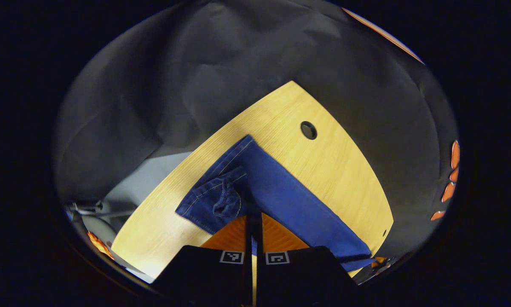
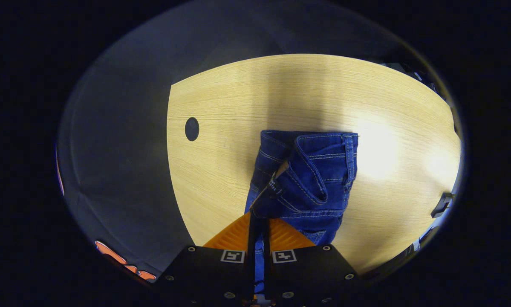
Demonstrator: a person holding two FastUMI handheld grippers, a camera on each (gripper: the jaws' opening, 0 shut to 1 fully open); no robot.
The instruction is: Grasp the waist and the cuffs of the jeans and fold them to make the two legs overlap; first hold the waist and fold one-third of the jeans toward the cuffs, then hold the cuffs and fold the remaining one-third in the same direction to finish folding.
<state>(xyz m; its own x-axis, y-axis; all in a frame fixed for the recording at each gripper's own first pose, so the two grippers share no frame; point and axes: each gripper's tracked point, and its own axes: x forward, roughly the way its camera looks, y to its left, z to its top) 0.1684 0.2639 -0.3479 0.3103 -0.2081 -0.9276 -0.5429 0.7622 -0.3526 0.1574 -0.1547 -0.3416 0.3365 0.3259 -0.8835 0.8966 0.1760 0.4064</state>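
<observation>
Blue jeans point(image 1: 281, 192) lie on the wooden table point(image 1: 332, 170), folded lengthwise into a long band running toward the lower right. Near my left gripper point(image 1: 253, 219) a stitched hem end is bunched up, and the closed fingers pinch this cuff fabric. In the right gripper view the waist end point(image 2: 319, 170) shows a pocket, a belt loop and pale stitching. My right gripper point(image 2: 259, 221) is shut on the waistband edge, with denim showing in the narrow slot between its fingers. Beyond it the jeans reach a straight folded edge point(image 2: 306, 133).
A round cable hole point(image 1: 308, 130) point(image 2: 191, 128) sits in the tabletop beyond the jeans. The table's edges drop off to the black cloth wall. A metal stand point(image 1: 89, 209) stands off the table's left end. A small dark object point(image 2: 440, 204) sits at the table's right edge.
</observation>
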